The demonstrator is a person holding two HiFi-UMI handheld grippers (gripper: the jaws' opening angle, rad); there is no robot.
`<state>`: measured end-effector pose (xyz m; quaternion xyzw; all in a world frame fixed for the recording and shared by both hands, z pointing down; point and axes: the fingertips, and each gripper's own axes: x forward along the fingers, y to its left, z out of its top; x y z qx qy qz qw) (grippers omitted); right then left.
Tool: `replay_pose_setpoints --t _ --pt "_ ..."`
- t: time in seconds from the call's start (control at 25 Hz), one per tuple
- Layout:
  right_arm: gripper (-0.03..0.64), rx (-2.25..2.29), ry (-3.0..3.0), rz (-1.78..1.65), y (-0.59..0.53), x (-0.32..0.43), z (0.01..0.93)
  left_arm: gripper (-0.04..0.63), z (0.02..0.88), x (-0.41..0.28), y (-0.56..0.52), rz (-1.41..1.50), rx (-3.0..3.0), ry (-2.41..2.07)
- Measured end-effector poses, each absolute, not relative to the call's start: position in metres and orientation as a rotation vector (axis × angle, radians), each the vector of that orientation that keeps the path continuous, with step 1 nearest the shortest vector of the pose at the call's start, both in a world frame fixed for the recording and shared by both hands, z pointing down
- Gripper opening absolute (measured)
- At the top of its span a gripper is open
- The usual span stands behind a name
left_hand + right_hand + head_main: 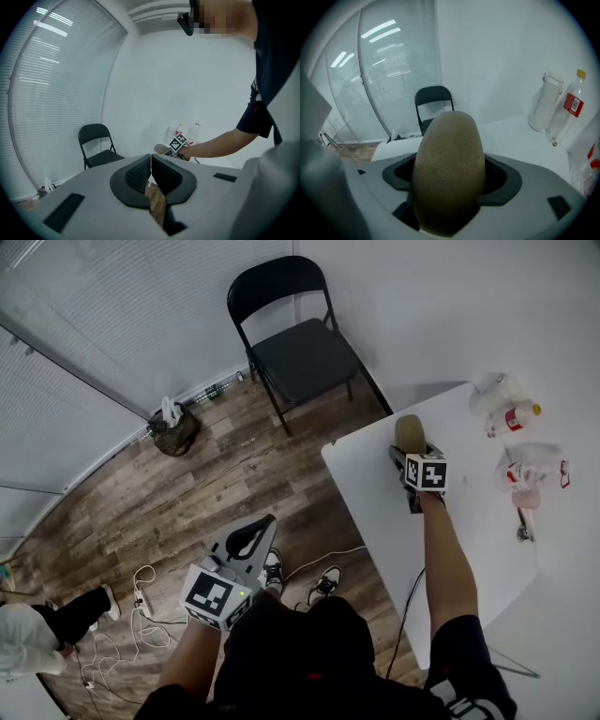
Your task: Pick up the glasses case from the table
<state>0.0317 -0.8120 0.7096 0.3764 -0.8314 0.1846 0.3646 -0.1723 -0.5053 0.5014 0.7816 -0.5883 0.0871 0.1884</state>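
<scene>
Case [449, 173] is being clamped by the right gripper [410, 450] over the table [370, 488]; left gripper [151, 174] is hanging closed, empty; a steady lift is probably coming next

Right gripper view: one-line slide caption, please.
Right gripper with jaws shut on the tan glasses case; bottles on the white table beyond.

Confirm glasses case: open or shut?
Shut, as far as visible: the glasses case reads as one smooth tan shell with no lid raised, clamped between the jaws of the right gripper.
</scene>
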Motion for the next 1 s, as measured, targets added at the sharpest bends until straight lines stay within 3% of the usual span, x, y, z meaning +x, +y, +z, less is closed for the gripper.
replay_pose_setpoints --t 0.6,1.0 --pt "0.385 1.222 -2.751 0.455 -0.677 0.04 0.44 0.023 0.431 -0.149 -0.513 0.128 2.373 -1.623" --pt "0.385 1.404 -2.755 -0.016 -0.587 0.09 0.317 0.023 0.353 -0.129 -0.508 0.046 2.537 -1.59"
